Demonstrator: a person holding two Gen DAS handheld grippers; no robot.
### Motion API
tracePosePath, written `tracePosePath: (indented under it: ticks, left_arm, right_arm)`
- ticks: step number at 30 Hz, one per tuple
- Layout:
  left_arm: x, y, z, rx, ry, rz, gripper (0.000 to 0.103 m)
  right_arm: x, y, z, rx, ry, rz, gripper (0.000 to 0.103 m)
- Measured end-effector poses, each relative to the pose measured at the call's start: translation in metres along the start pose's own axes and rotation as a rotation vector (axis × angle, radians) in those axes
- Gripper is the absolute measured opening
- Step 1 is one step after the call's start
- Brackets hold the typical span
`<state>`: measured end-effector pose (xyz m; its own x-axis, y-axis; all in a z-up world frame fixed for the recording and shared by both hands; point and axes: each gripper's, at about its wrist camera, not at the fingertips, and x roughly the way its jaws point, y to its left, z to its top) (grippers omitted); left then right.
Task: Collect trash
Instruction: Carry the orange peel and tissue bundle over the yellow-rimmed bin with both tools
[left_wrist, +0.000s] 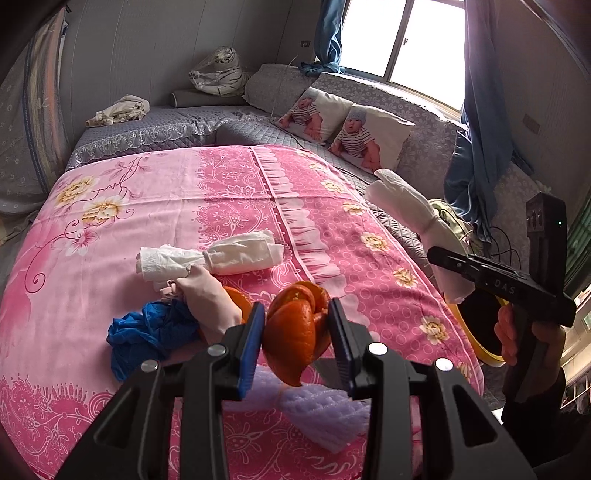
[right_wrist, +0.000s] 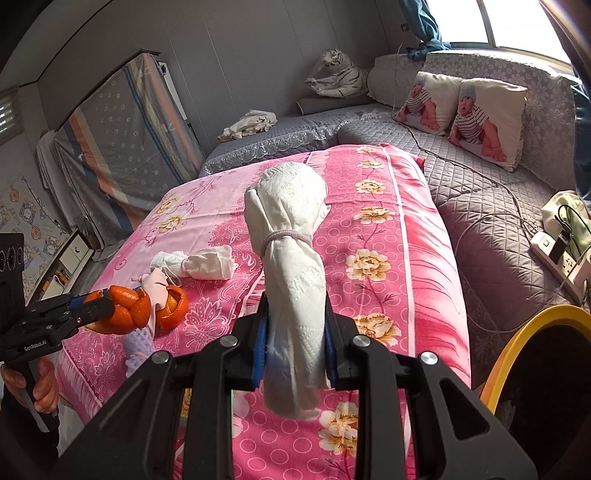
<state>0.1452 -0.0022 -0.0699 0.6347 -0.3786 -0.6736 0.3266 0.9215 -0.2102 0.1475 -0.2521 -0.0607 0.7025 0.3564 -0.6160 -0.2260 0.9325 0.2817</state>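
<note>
My left gripper (left_wrist: 296, 334) is shut on an orange peel (left_wrist: 295, 336) and holds it just above the pink bedspread (left_wrist: 166, 192); it also shows in the right wrist view (right_wrist: 123, 314). My right gripper (right_wrist: 295, 343) is shut on a white tissue bundle (right_wrist: 288, 236) tied with a band, held up over the bed's right side; this bundle shows in the left wrist view (left_wrist: 402, 206). On the bed lie another tissue bundle (left_wrist: 210, 256), a pink glove (left_wrist: 210, 299), a blue bag (left_wrist: 147, 332), a second peel (right_wrist: 173, 306) and purple foam (left_wrist: 325, 410).
A black bin with a yellow rim (right_wrist: 517, 347) stands by the bed's right side, also in the left wrist view (left_wrist: 476, 332). A grey sofa (right_wrist: 480, 177) with baby-print pillows (right_wrist: 487, 118), a power strip (right_wrist: 557, 258) and cables lies beyond.
</note>
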Motion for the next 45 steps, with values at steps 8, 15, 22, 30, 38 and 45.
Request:
tracePosePath:
  ticks: [8,15,22,30,38,45]
  left_arm:
    - [0.018,-0.039,0.015,0.077,0.015,-0.045,0.033]
    - [0.034,-0.074,0.025,0.140,0.034,-0.089,0.033]
    - [0.049,-0.111,0.031,0.208,0.049,-0.141,0.033]
    - [0.067,-0.155,0.034,0.265,0.077,-0.207,0.033]
    - [0.083,-0.195,0.039,0.317,0.090,-0.268,0.033]
    - [0.100,-0.225,0.043,0.344,0.110,-0.314,0.033]
  right_arm:
    - [-0.011,-0.025,-0.001,0.032,-0.021,-0.032,0.023]
    - [-0.022,-0.052,-0.003,0.071,-0.038,-0.063,0.023]
    - [-0.033,-0.078,-0.009,0.112,-0.053,-0.097,0.023]
    - [-0.054,-0.108,-0.013,0.156,-0.081,-0.143,0.023]
    - [-0.075,-0.134,-0.014,0.181,-0.106,-0.214,0.023]
    - [-0.095,-0.162,-0.019,0.218,-0.126,-0.281,0.024]
